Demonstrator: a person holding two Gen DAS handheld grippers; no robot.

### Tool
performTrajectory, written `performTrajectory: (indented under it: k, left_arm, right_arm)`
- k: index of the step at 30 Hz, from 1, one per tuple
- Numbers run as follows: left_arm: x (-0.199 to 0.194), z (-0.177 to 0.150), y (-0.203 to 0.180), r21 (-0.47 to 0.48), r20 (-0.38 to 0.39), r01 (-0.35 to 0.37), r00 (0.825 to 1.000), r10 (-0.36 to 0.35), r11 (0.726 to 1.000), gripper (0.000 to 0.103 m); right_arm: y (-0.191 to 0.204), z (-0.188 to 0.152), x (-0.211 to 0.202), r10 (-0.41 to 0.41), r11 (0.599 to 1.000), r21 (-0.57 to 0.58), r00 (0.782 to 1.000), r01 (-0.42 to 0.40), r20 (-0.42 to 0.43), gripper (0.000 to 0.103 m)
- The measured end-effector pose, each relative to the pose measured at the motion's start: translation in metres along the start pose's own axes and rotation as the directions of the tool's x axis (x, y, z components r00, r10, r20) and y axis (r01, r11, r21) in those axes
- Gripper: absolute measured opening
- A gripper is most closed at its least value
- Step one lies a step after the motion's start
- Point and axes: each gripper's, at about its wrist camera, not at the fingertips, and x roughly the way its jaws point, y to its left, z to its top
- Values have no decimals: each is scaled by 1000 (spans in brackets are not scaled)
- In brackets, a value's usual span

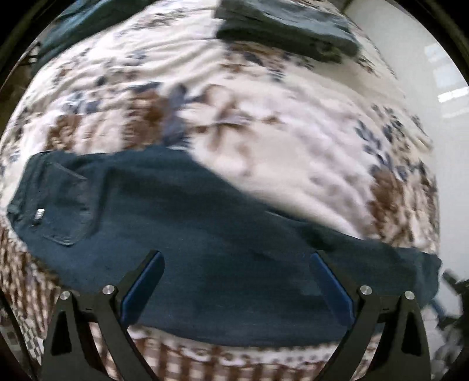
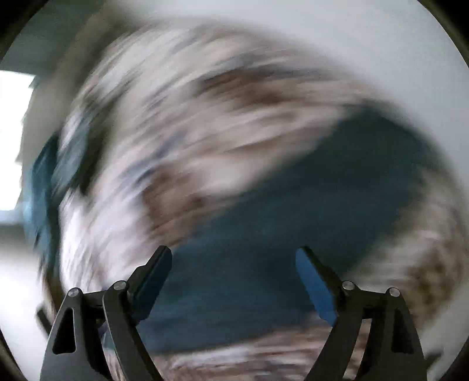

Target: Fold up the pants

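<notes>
Dark blue jeans (image 1: 181, 228) lie flat on a floral bedspread (image 1: 263, 137), waist and back pocket (image 1: 66, 205) at the left, legs running right past the bed edge. My left gripper (image 1: 236, 255) is open and empty, hovering over the middle of the jeans. The right wrist view is heavily motion-blurred. There the jeans (image 2: 293, 211) show as a dark blue band across the bedspread (image 2: 205, 132). My right gripper (image 2: 234, 252) is open and empty above them.
A folded dark garment (image 1: 287, 26) lies at the far side of the bed. A white floor (image 1: 425, 73) lies beyond the bed's right edge. A dark metal object (image 1: 453, 299) shows at the lower right.
</notes>
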Motion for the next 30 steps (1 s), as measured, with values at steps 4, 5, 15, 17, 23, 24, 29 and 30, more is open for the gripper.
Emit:
performTrajectory:
  k: [4, 5, 15, 17, 23, 24, 29, 30]
  left_arm:
    - [16, -2, -31, 34, -46, 50, 998, -49, 998, 101]
    - [20, -2, -40, 43, -56, 60, 997, -58, 997, 101]
    - [27, -8, -93, 165, -88, 59, 995, -45, 984, 101]
    - [24, -8, -96, 176, -88, 61, 995, -46, 983, 101]
    - [5, -6, -78, 159, -66, 67, 996, -58, 985, 101]
    - [-1, -5, -68, 148, -56, 68, 997, -60, 987, 101]
    - [-19, -3, -2, 56, -40, 54, 998, -52, 997, 101]
    - [-22, -2, 18, 26, -48, 53, 998, -51, 998, 101]
  right_arm:
    - [-102, 28, 7, 4, 979, 206, 1000, -5, 5, 77]
    - [-121, 33, 14, 28, 971, 237, 1000, -29, 7, 76]
    - [-119, 54, 60, 210, 939, 243, 965, -244, 157, 55]
    - [-123, 53, 55, 223, 922, 276, 955, -271, 196, 37]
    - [-56, 36, 1, 101, 989, 77, 949, -130, 299, 12]
    - [-42, 30, -21, 81, 995, 23, 945, -93, 318, 12]
    - [85, -23, -57, 32, 952, -293, 923, 89, 384, 12]
    - [110, -33, -54, 28, 931, -347, 924, 115, 382, 12]
